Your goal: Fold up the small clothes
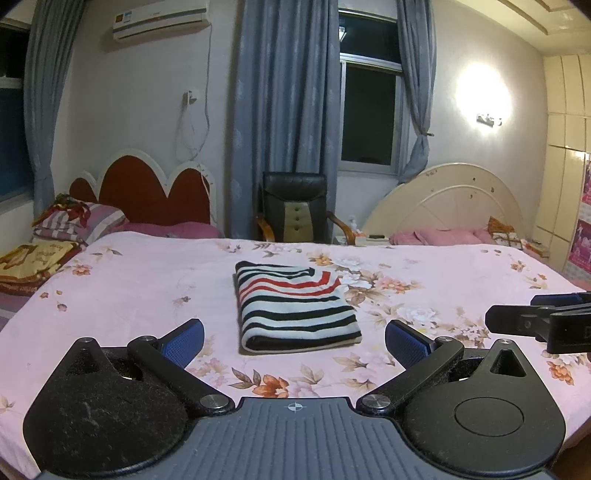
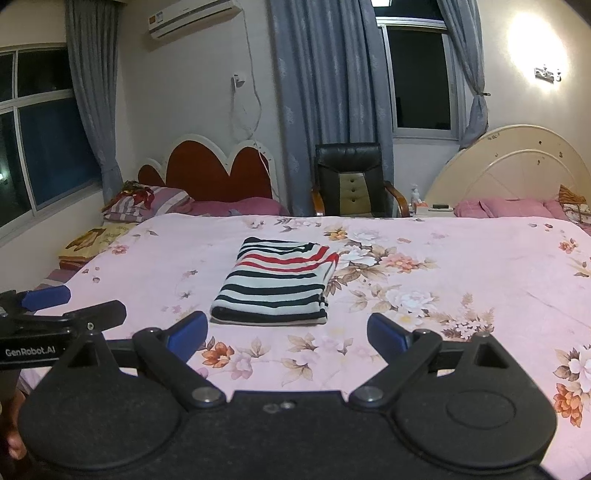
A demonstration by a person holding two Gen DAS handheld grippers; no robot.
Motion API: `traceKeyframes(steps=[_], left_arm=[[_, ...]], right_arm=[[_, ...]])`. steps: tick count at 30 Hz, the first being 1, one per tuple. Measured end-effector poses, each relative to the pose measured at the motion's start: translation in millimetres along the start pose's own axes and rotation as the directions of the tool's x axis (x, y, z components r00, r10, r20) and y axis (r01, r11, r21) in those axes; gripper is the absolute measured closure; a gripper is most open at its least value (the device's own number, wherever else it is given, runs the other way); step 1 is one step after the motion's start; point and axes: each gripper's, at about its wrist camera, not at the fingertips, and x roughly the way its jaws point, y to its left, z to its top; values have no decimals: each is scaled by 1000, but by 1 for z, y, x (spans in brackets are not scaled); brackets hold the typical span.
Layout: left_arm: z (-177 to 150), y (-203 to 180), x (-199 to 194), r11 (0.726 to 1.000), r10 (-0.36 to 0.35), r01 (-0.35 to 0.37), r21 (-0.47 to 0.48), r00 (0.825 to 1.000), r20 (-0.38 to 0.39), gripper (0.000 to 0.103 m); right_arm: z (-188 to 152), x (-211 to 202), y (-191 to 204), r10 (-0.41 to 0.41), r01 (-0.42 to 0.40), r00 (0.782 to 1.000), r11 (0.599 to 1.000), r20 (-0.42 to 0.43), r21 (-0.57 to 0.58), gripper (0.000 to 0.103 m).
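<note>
A: Any writing?
B: "GenRobot.AI" on the left tongs; its jaws are spread and empty.
A: The right tongs?
B: Spread wide, holding nothing.
A: And the garment?
B: The folded striped top lies on the floral pink bedsheet, apart from both. Grey curtains, an air conditioner and a black office chair stand behind.

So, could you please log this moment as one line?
striped garment: folded, on bed | left gripper: open, clear | right gripper: open, clear
</note>
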Motion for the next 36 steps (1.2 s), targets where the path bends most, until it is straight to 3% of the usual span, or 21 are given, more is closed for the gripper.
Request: traceKeyframes(steps=[36], left_arm=[[-5,-6,4,1000,-2,2,4,1000,3,0]], right_arm=[[1,1,-1,0,0,1000,1000,-8,-9,9]])
